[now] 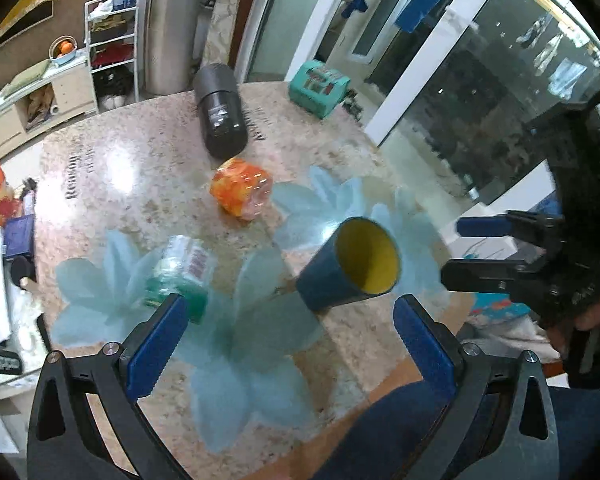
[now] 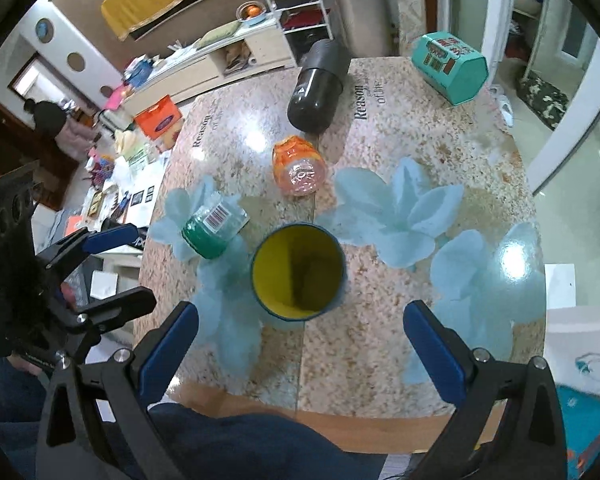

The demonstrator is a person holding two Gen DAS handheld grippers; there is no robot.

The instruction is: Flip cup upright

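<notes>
A dark blue cup with a yellow inside [image 2: 298, 272] stands upright on the table, mouth up; it also shows in the left wrist view [image 1: 350, 266]. My right gripper [image 2: 300, 320] is open and empty, just in front of and above the cup, not touching it. My left gripper [image 1: 290, 318] is open and empty, with the cup just beyond its fingers, nearer the right one. Each gripper shows in the other's view: the right [image 1: 456, 250] and the left [image 2: 136, 264], both open.
On the speckled, flower-printed table [image 2: 380, 340] lie a green-capped bottle [image 2: 214, 232], an orange bottle [image 2: 298, 166], a black cylinder [image 2: 318, 86] and a teal box [image 2: 450, 68]. The table's near edge and my blue-clad knee [image 2: 240, 440] are below.
</notes>
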